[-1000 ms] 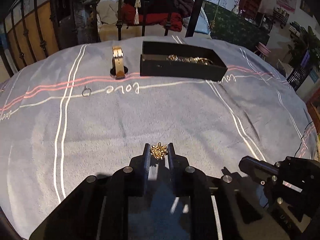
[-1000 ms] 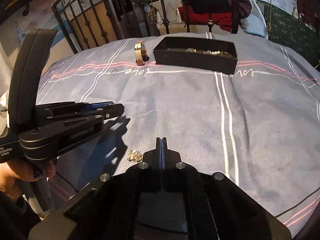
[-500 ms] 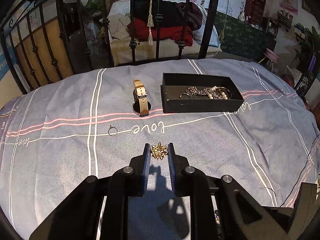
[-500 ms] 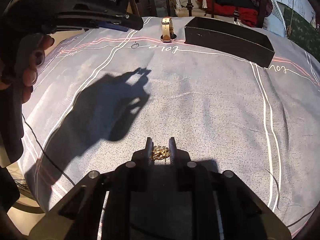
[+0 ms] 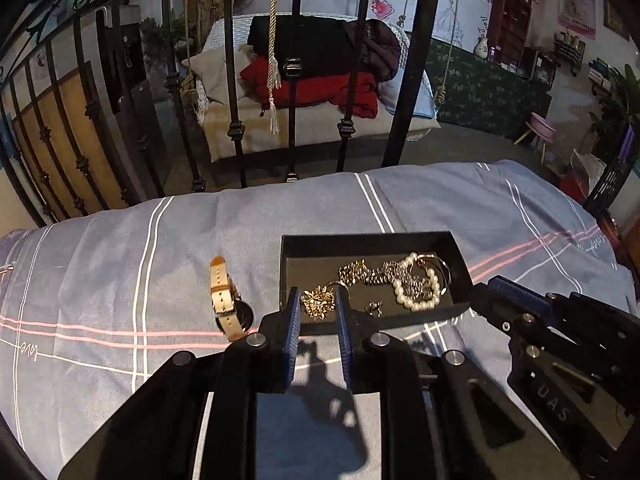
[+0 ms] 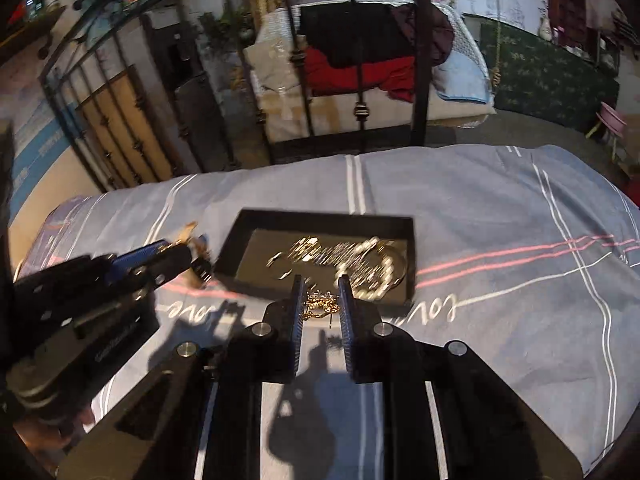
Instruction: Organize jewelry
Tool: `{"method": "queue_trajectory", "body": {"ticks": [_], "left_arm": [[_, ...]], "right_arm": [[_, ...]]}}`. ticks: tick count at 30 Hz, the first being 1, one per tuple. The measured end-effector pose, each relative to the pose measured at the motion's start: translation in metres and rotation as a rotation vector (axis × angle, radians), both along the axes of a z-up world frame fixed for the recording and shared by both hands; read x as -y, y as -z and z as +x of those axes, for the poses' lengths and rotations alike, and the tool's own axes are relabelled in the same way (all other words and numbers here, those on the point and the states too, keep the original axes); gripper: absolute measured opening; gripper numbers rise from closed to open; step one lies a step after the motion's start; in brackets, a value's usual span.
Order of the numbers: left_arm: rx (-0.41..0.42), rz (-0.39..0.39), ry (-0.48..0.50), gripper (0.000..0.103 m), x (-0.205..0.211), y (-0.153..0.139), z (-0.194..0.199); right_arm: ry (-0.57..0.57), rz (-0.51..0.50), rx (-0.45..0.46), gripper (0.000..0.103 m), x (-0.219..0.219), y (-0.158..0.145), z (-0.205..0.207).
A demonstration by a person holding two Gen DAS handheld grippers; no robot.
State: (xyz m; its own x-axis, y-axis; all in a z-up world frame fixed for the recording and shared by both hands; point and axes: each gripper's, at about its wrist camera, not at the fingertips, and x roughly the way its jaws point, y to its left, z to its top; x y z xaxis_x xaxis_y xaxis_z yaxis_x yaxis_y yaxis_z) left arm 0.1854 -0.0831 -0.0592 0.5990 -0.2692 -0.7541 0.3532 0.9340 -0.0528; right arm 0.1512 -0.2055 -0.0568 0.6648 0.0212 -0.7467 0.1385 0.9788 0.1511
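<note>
Both grippers: closed on jewelry
Left gripper (image 5: 317,307): gold leaf-shaped brooch (image 5: 318,303), over black rectangular box (image 5: 366,242)
Right gripper (image 6: 320,300): tangled gold earring (image 6: 321,305)

A black box (image 5: 460,258) on the bed holds a pearl bracelet (image 5: 416,286) and gold chains (image 5: 360,272); a tan watch (image 5: 224,300) lies beside it.

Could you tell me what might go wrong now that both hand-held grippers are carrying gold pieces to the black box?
1. The left hand-held gripper pinches a gold leaf brooch at the near wall of the black jewelry box; released early, it could land on the bedspread.
2. The right hand-held gripper crowds the same edge, risking a bump.
3. Its gold earring could tangle with the pearl bracelet.
</note>
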Motion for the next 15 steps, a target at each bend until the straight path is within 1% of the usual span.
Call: {"method": "queue_trajectory", "body": {"ticks": [2, 6, 10, 15], "left_arm": [[0.008, 0.011, -0.015, 0.017, 0.006, 0.000, 0.008], [0.004, 0.033, -0.020, 0.017, 0.014, 0.005, 0.020], [-0.002, 0.043, -0.019, 0.017, 0.018, 0.012, 0.029], [-0.003, 0.062, -0.013, 0.017, 0.024, 0.018, 0.034]], "right_arm": [[0.032, 0.009, -0.012, 0.018, 0.010, 0.002, 0.013], [0.055, 0.023, -0.033, 0.018, 0.014, 0.012, 0.028], [0.052, 0.026, -0.052, 0.018, 0.015, 0.020, 0.044], [0.037, 0.026, -0.059, 0.018, 0.013, 0.026, 0.053]]}}
